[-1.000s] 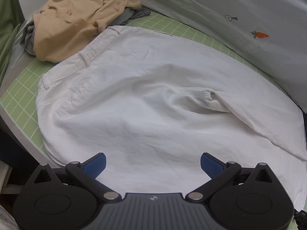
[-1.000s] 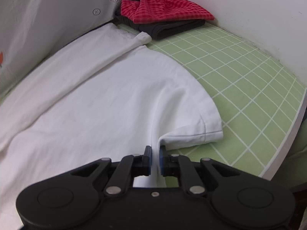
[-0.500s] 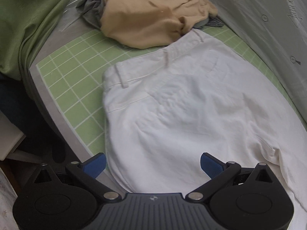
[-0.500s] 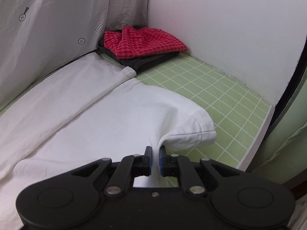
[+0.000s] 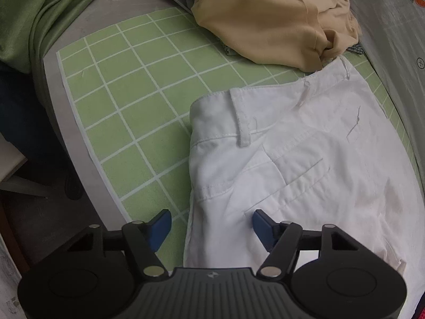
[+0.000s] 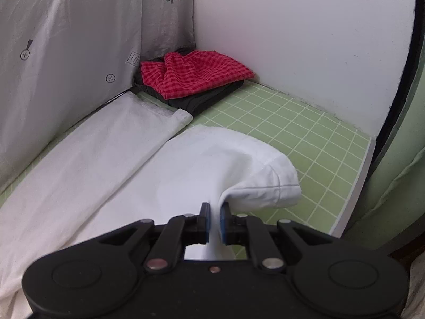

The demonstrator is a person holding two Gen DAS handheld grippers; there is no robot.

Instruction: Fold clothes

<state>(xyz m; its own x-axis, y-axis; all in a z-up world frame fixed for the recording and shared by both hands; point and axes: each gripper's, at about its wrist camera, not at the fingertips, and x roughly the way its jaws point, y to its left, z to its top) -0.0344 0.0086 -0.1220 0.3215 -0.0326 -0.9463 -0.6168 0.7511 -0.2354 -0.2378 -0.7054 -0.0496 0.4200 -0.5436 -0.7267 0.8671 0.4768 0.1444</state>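
White trousers lie spread on a green grid mat. The left wrist view shows their waistband, belt loop and a back pocket. My left gripper is open, its blue pads straddling the side edge of the trousers just below the waist, low over the cloth. In the right wrist view the two trouser legs stretch away. My right gripper is shut on the hem end of the near leg and holds it lifted off the mat, the cuff drooping to the right.
A crumpled tan garment over grey cloth lies beyond the waistband. A red checked cloth on a dark folded pile sits in the far corner. A printed grey sheet and a white wall border the mat. Green fabric hangs off the left side.
My left gripper has moved left along the trousers to the waist and come down closer. My right gripper has raised the near leg's hem higher off the mat.
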